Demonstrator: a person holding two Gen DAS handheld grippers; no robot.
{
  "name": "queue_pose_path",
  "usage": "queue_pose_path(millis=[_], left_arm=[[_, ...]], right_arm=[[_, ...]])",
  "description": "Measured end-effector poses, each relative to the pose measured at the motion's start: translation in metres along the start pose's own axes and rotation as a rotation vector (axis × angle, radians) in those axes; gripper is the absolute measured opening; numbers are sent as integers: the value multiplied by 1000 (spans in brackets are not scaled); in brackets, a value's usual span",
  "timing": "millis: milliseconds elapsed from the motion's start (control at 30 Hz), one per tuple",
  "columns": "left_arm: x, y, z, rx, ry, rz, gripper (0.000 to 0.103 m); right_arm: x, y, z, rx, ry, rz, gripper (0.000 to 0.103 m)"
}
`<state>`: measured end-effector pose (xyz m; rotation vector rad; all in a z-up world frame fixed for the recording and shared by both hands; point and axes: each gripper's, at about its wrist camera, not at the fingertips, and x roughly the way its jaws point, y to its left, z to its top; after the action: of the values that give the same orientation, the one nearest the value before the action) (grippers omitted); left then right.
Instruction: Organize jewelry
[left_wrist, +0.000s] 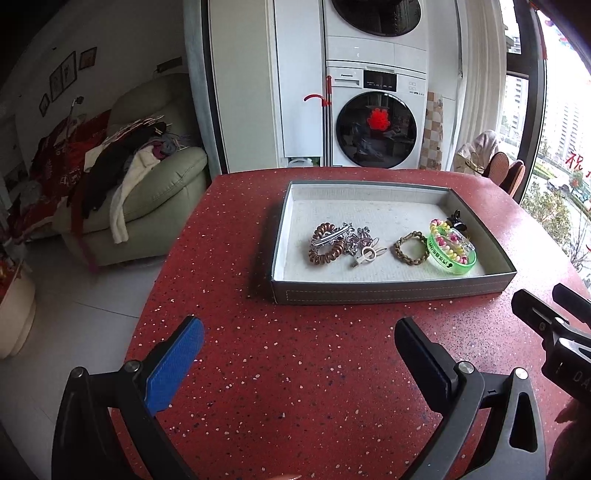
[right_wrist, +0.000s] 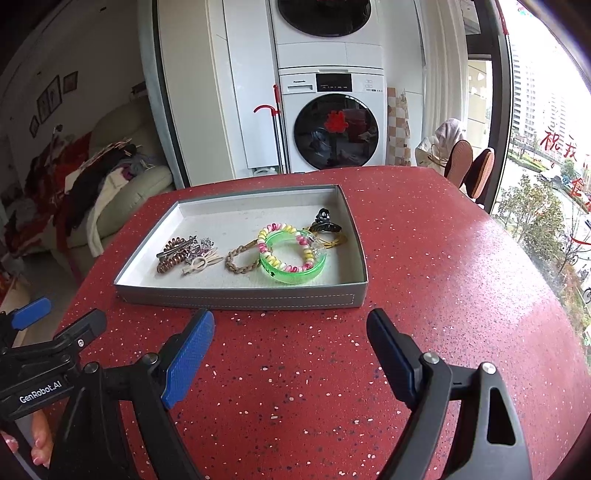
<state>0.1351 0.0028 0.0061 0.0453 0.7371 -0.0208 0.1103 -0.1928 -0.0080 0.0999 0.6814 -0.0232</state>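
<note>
A shallow grey tray (left_wrist: 391, 291) (right_wrist: 240, 297) sits on the red speckled table. Inside lie a brown spiral hair tie (left_wrist: 325, 245) (right_wrist: 171, 254) with a silver clip, a white clip (left_wrist: 367, 254) (right_wrist: 199, 264), a braided brown bracelet (left_wrist: 410, 246) (right_wrist: 240, 258), a green bangle (left_wrist: 452, 254) (right_wrist: 293, 271) with a pink-yellow spiral tie on it, and a black claw clip (left_wrist: 456, 218) (right_wrist: 325, 221). My left gripper (left_wrist: 299, 343) is open and empty in front of the tray. My right gripper (right_wrist: 290, 339) is open and empty, also in front of it.
The red table (left_wrist: 295, 387) (right_wrist: 443, 277) spreads around the tray. A washer and dryer stack (left_wrist: 373, 110) stands behind, a sofa piled with clothes (left_wrist: 129, 177) to the left, windows to the right.
</note>
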Motion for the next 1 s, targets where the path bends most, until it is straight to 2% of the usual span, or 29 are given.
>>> queue_pose_path(millis=[1000], left_arm=[[-2, 1, -4, 8, 7, 9, 103]], right_arm=[[-3, 1, 0, -15, -6, -18, 87]])
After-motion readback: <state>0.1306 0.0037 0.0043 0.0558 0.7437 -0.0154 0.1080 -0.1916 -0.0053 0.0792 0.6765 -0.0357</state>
